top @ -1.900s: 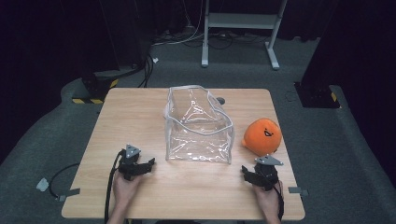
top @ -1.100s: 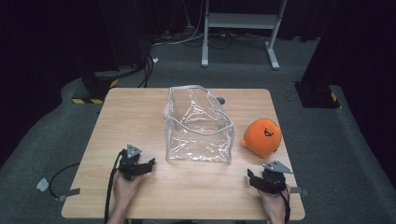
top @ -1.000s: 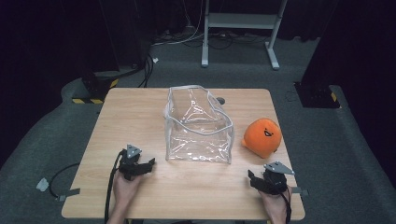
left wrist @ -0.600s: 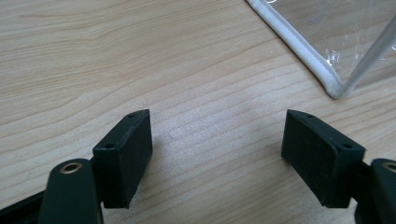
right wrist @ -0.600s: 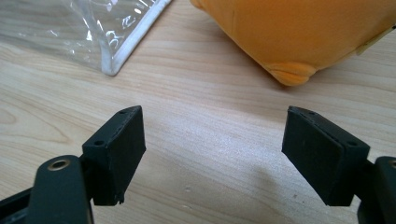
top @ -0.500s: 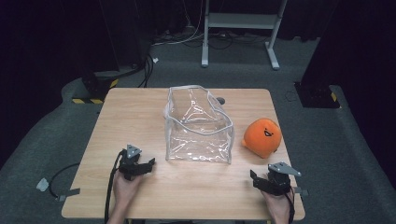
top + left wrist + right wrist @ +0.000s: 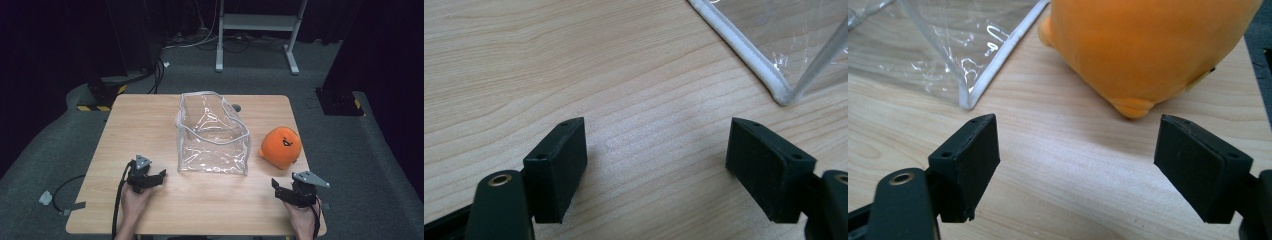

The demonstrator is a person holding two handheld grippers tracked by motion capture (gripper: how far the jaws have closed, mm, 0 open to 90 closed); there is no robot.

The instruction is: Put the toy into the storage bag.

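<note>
Resting on the table [image 7: 150, 120], both grippers gape with nothing between the jaws. Right gripper [image 7: 290, 190], whose jaws have just been opening, sits near the plush [image 7: 281, 146]; left gripper [image 7: 152, 178] sits near the bag [image 7: 212, 135].

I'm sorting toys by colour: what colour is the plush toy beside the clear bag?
Orange; the plush toy shows best in the right gripper view.
</note>
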